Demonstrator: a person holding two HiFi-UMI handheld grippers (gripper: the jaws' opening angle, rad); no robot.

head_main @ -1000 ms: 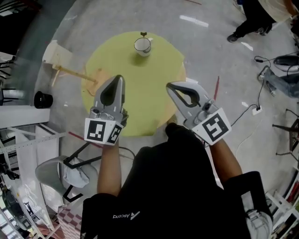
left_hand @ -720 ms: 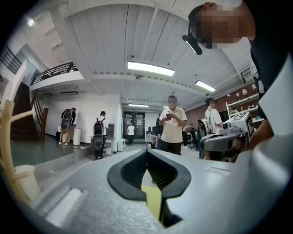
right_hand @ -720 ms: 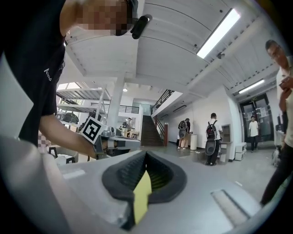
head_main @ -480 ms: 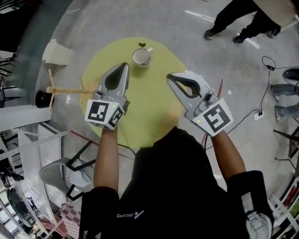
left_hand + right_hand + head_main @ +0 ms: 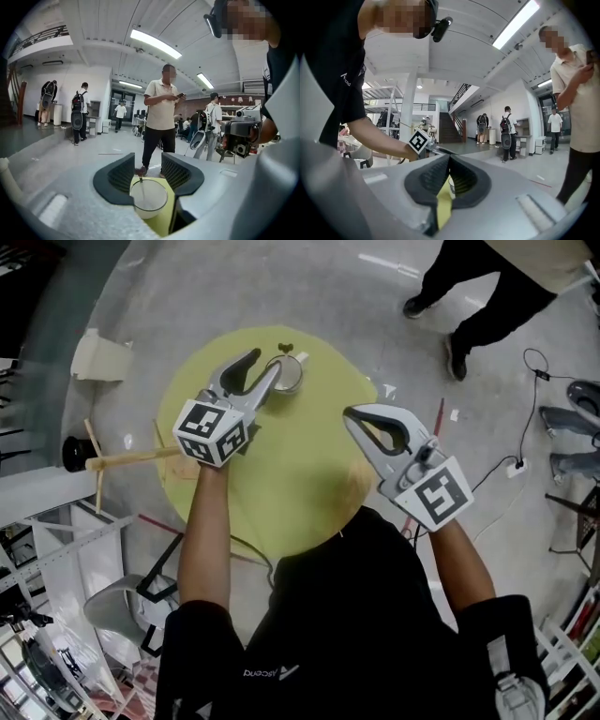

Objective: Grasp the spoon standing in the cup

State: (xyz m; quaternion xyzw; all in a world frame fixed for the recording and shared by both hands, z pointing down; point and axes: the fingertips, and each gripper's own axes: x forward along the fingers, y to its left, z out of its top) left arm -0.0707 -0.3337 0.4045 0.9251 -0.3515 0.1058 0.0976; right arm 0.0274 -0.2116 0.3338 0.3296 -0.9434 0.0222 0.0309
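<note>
As left gripper point(image 5: 266, 361) opens, spoon point(image 5: 141, 186) seems untouched.

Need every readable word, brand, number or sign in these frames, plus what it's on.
"Ascend", probably; small, upside down in the head view: white print on the black shirt.
Sleeve print, right gripper view: too small to read.
Left cube, right cube: square coded markers, no letters.
Cup: no print visible.
</note>
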